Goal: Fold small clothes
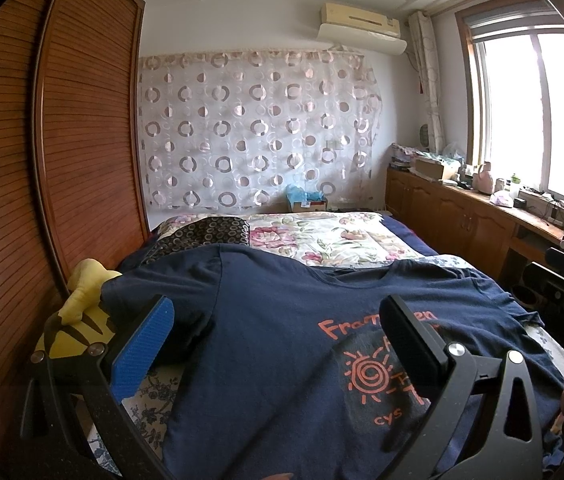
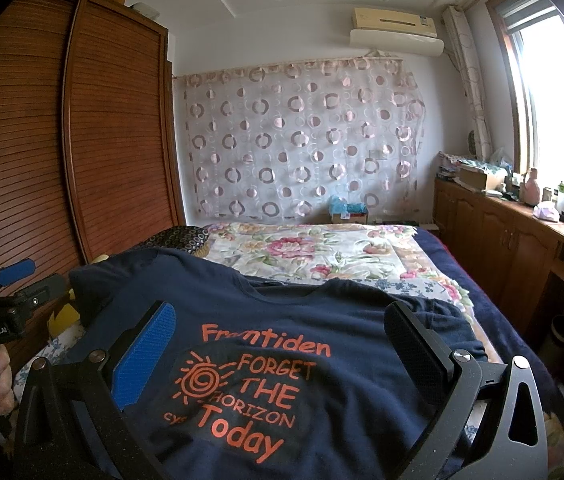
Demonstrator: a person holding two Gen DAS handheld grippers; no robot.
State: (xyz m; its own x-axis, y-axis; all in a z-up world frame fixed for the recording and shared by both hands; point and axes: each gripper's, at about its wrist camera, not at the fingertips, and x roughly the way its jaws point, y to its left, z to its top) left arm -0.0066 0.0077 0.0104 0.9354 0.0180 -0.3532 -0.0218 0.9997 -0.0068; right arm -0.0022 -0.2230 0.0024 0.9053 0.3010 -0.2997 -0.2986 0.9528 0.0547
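A navy T-shirt (image 1: 273,320) with an orange sun and lettering lies spread flat, print up, on the bed; it also shows in the right wrist view (image 2: 322,320). My left gripper (image 1: 277,320) is open and empty, held above the shirt's left half near the left sleeve. My right gripper (image 2: 282,332) is open and empty, held above the shirt's printed chest. The left gripper also shows in the right wrist view (image 2: 21,280) at the far left, held by a hand.
A yellow plush toy (image 1: 81,312) lies at the shirt's left by the wooden wardrobe (image 1: 41,160). A floral quilt (image 1: 322,236) and dark pillow (image 1: 201,232) lie beyond the collar. Wooden cabinets (image 1: 462,208) with clutter run along the right under the window.
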